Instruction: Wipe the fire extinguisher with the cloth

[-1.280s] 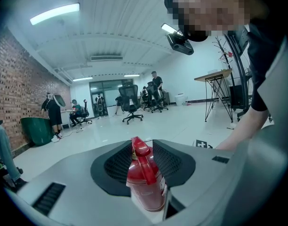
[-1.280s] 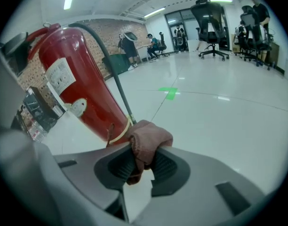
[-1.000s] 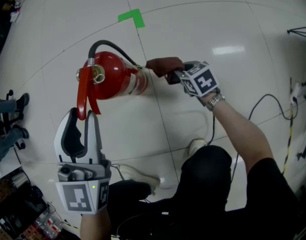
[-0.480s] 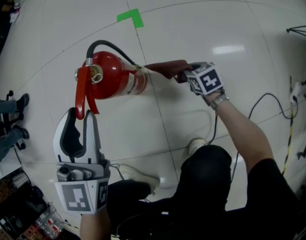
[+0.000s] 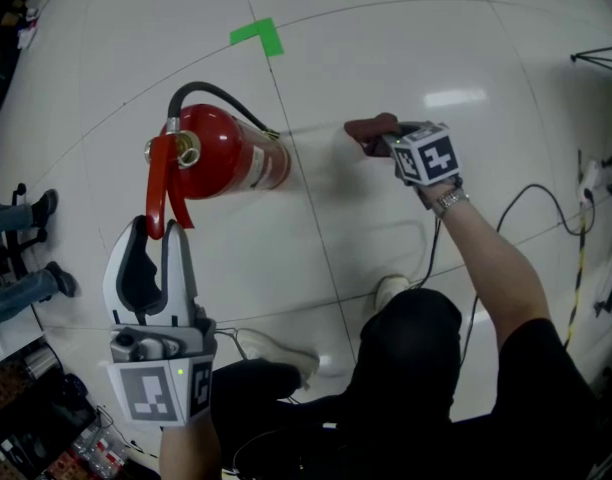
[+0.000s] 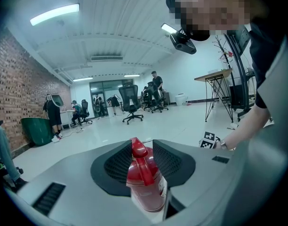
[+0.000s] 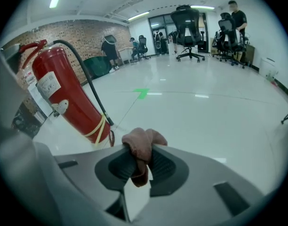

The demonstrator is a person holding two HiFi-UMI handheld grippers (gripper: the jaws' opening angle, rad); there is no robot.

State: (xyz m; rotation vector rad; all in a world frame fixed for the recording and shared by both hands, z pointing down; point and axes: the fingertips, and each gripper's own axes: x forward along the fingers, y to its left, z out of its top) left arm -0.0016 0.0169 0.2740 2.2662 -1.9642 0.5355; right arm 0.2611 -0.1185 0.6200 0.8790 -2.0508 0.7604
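Behind the left gripper [image 6: 140, 146], the fire extinguisher [image 6: 146, 187] base is hidden.

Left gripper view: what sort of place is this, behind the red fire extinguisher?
Probably an open office or lab workspace: wheeled office chairs stand on a glossy white floor, a brick wall runs along one side, and people stand about in the background.

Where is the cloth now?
The cloth is right of centre in the head view, pinched in the right gripper, whose fingers have just been closing on it, clear of the fire extinguisher to its left.
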